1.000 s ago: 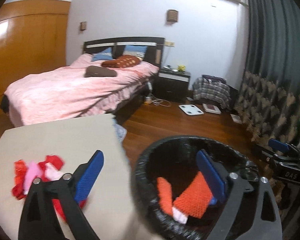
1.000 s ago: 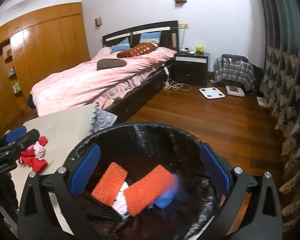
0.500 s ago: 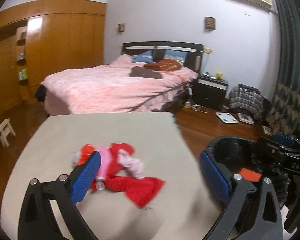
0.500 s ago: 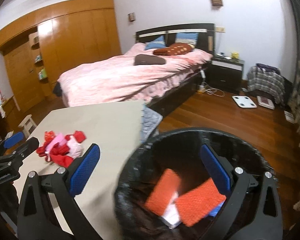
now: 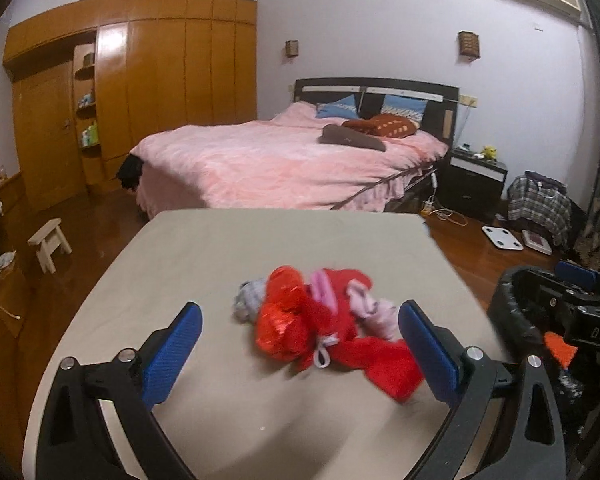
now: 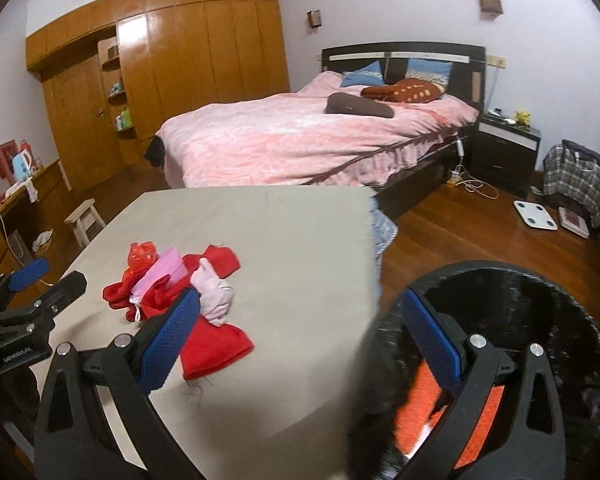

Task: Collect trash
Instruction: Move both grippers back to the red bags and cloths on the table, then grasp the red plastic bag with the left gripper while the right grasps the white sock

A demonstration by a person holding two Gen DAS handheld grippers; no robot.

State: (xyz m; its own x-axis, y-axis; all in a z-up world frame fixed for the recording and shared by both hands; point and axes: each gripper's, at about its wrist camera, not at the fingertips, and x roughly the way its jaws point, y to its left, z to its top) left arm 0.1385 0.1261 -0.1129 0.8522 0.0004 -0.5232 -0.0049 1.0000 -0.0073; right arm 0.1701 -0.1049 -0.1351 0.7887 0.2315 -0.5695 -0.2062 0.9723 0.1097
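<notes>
A pink-covered bed (image 5: 284,160) stands before wooden wardrobes (image 5: 140,88), a small stool (image 5: 49,242) nearby.

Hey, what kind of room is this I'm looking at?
A bedroom in a home, most likely. There is a bed with a pink cover and pillows, a tall wooden wardrobe along the wall, and a dark nightstand beside the bed.

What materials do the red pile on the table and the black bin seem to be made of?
The red pile looks mostly like soft matte cloth, since it folds limply. One piece looks like shiny foil or plastic, with crinkled glints. The black bin seems lined with a thin plastic bag, its rim wrinkled and glossy. The bin beneath is hidden.
</notes>
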